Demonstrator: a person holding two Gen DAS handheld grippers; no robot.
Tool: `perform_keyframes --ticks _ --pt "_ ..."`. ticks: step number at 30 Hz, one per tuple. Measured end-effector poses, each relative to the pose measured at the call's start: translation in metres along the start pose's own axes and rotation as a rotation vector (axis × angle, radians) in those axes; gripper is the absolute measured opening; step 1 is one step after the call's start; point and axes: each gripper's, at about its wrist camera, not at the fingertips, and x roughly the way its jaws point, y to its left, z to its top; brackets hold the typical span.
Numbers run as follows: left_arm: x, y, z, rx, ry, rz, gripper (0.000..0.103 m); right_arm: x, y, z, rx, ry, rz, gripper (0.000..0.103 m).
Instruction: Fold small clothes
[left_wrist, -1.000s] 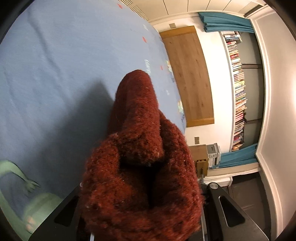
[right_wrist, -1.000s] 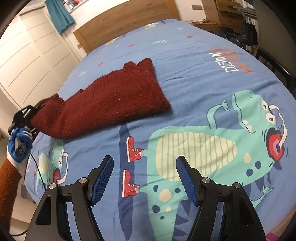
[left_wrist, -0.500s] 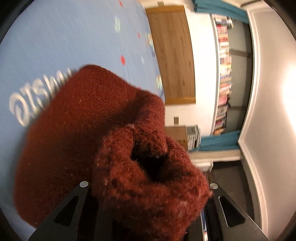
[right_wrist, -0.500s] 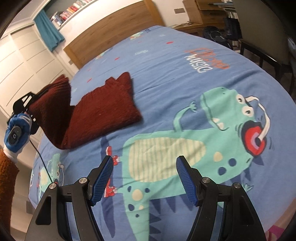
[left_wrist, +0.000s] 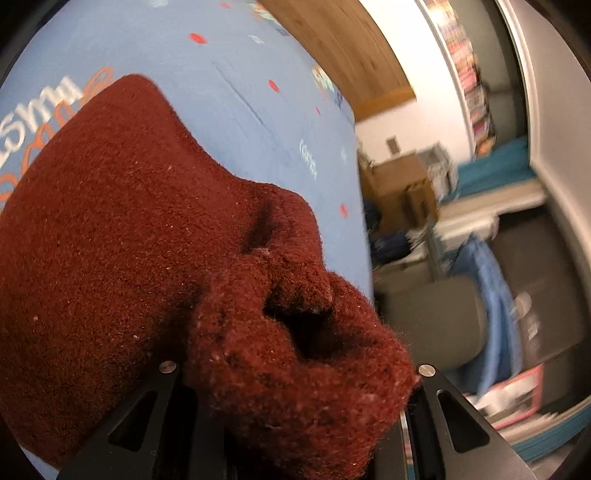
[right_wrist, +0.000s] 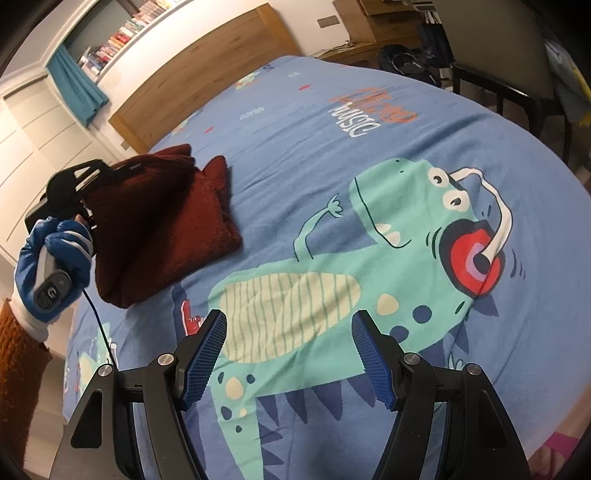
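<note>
The left hand-held gripper (right_wrist: 86, 192), clamped on a bunched edge of the dark red knitted sweater (right_wrist: 162, 221), has swung that edge up and across the bed (right_wrist: 461, 147). A second ago the sweater lay stretched out long and flat; now it is doubled over on itself into a shorter, thicker bundle, so I judge the first fold to be nearly laid but not yet released. The gloved left hand (right_wrist: 55, 258) holds the tool just beside the bundle's raised end.

In the left wrist view the knit (left_wrist: 147, 258) fills most of the frame, coarse and fuzzy, with a dark hollow where it is gathered at the jaws (the pads themselves are buried in wool, so exactly how much cloth they pinch is hard to say). The lower layer rests on the blue dinosaur-print sheet, near the headboard side.

The right hand-held gripper (right_wrist: 288, 354) hovers over the printed dinosaur, jaws apart and empty, well away from the sweater.
</note>
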Motion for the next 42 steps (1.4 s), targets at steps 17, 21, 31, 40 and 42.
perform_keyframes --ticks 17,21,31,40,42 --pt "0.046 -0.041 -0.094 0.251 0.152 0.147 0.048 -0.001 -0.017 -0.002 0.055 -0.023 0.016 0.072" --pt "0.057 -0.057 -0.093 0.302 0.177 0.15 0.049 -0.002 -0.015 0.0 0.041 -0.021 0.009 0.072" --pt "0.023 -0.082 -0.073 0.441 0.231 0.035 0.049 0.001 0.008 0.012 -0.018 -0.019 0.0 0.072" --pt "-0.048 -0.05 -0.033 0.593 0.113 0.137 0.049 0.009 0.084 0.047 -0.167 -0.044 0.074 0.072" --pt "-0.056 -0.036 -0.026 0.592 0.103 0.168 0.049 0.016 0.111 0.059 -0.216 -0.051 0.102 0.072"
